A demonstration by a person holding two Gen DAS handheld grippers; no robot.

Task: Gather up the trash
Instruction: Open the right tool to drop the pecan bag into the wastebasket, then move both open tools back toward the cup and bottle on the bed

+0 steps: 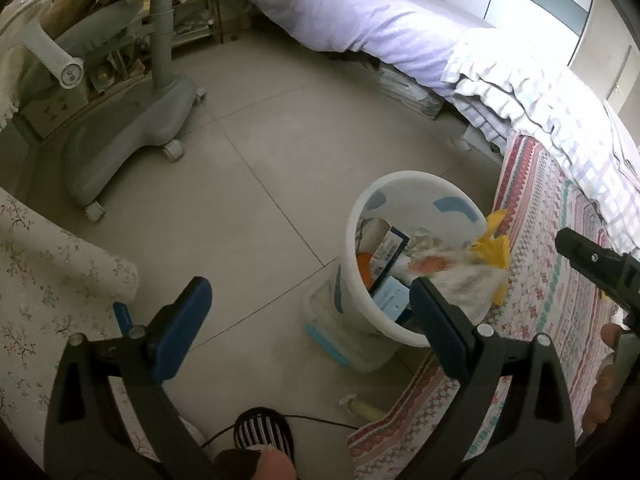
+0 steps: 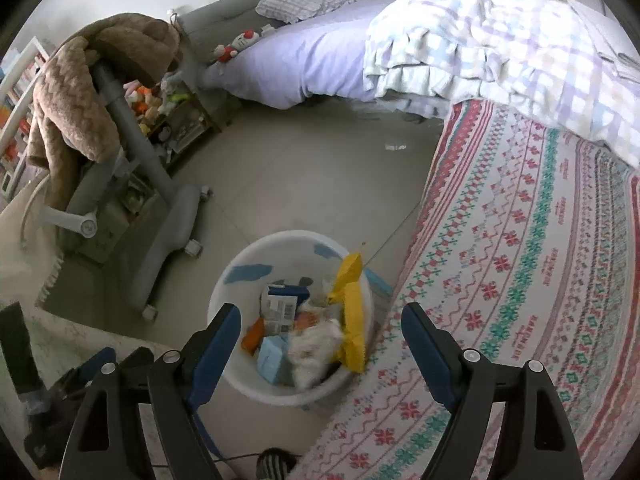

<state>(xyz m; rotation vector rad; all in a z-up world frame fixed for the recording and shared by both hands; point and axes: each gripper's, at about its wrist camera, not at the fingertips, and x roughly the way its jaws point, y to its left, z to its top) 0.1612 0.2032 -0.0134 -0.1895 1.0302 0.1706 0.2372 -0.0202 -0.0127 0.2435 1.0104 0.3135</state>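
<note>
We hold our left gripper (image 1: 308,300) and right gripper (image 2: 320,326) wide open and empty above the round white plastic bin (image 2: 240,376), which holds cardboard boxes and a yellow wrapper (image 2: 354,308).

Ahead of the tool lies a pale grey tiled floor (image 2: 312,184), with a grey wheeled chair (image 2: 160,216) on its left, a bed under a lilac sheet (image 2: 304,64) beyond, a patterned bedcover (image 2: 520,280) on the right and bright daylight.

open left hand-held gripper (image 1: 310,298), trash-filled bin (image 1: 400,320)
</note>
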